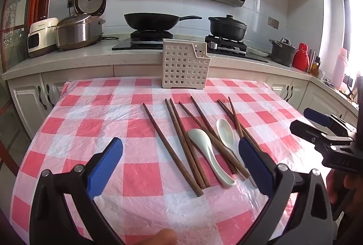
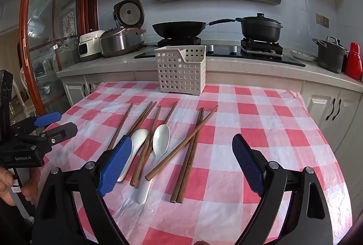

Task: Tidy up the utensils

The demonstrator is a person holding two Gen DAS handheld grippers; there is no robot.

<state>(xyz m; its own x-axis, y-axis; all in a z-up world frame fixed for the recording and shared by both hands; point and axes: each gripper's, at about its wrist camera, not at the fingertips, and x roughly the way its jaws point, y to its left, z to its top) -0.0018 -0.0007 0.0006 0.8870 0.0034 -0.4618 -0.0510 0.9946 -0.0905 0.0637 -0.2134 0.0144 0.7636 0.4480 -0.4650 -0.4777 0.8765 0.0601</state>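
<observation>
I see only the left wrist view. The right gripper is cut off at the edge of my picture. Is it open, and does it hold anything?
Observer: The right gripper is open, and nothing is held between its jaws.
Operator: What lies at the far right of the group? The near part is hidden for me.
Observer: Two chopsticks lie side by side, and a third chopstick crosses them at a slant.
Operator: And just left of those?
Observer: A white spoon lies bowl up. Its whole handle shows and points toward the near edge.
</observation>
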